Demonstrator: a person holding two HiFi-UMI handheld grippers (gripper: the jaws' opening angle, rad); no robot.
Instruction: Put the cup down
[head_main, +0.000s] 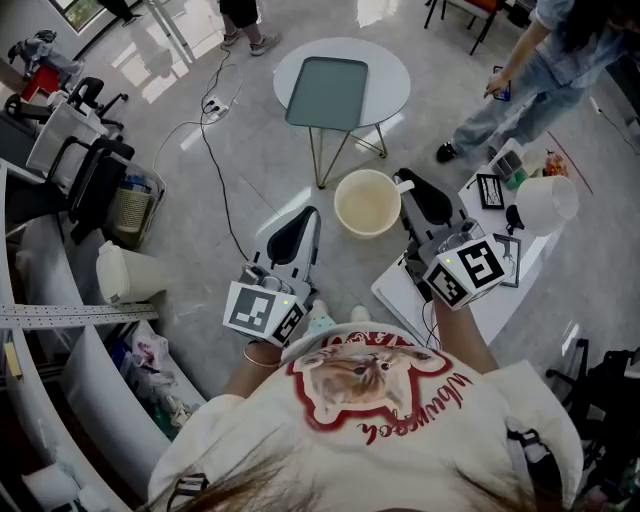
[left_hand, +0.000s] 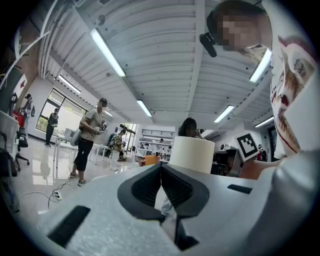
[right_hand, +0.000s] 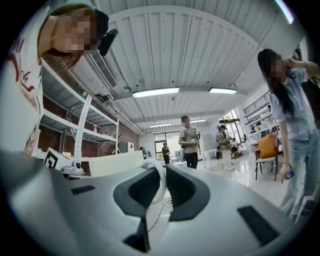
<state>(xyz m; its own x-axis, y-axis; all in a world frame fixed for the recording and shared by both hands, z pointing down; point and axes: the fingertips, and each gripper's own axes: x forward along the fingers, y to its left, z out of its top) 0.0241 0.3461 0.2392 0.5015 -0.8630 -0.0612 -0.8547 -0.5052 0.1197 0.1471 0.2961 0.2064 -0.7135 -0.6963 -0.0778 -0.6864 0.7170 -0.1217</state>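
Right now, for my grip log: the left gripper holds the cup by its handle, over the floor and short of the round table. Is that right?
Not quite. The right gripper holds the cup. The right gripper view shows its jaws clamped on the handle. The left gripper is shut on nothing. The rest stands: the cup hangs short of the round table.
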